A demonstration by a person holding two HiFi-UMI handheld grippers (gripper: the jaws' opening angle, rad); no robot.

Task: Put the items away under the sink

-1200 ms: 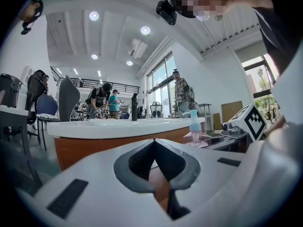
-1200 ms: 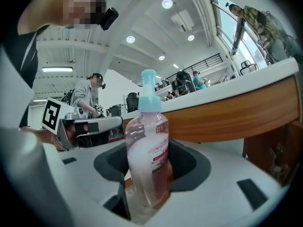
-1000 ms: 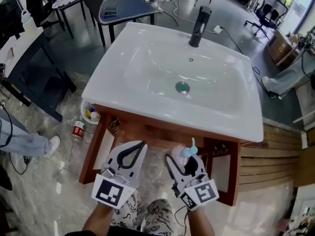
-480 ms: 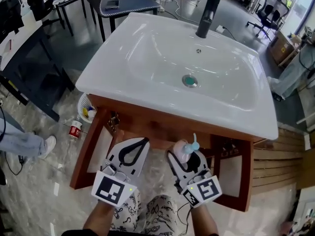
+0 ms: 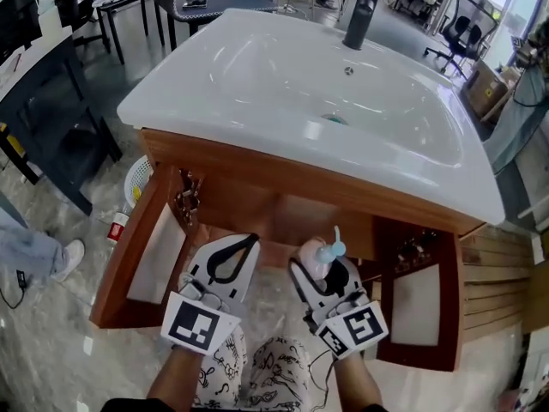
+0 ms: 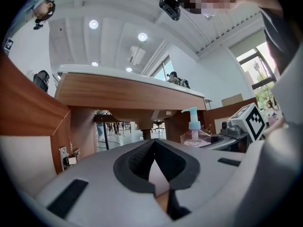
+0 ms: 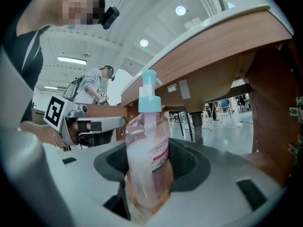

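A clear pump bottle (image 7: 147,167) with a light-blue pump head and pink liquid stands upright between the jaws of my right gripper (image 5: 319,267), which is shut on it. In the head view the pump bottle (image 5: 322,256) shows just in front of the open wooden cabinet (image 5: 257,204) under the white sink (image 5: 309,101). My left gripper (image 5: 233,251) is beside it on the left, shut with nothing between its jaws. From the left gripper view the pump bottle (image 6: 194,131) is seen at the right, and the cabinet opening (image 6: 123,126) lies ahead.
Both cabinet doors hang open: the left door (image 5: 141,256) with hinges (image 5: 186,197) and the right door (image 5: 420,303). A black faucet (image 5: 360,11) stands at the sink's back. A white basket (image 5: 137,178) and a red can (image 5: 116,228) sit on the floor at left.
The head view has dropped lower and closer, so more of the cabinet interior shows. Both grippers have edged forward toward the opening, the right one still holding the bottle.
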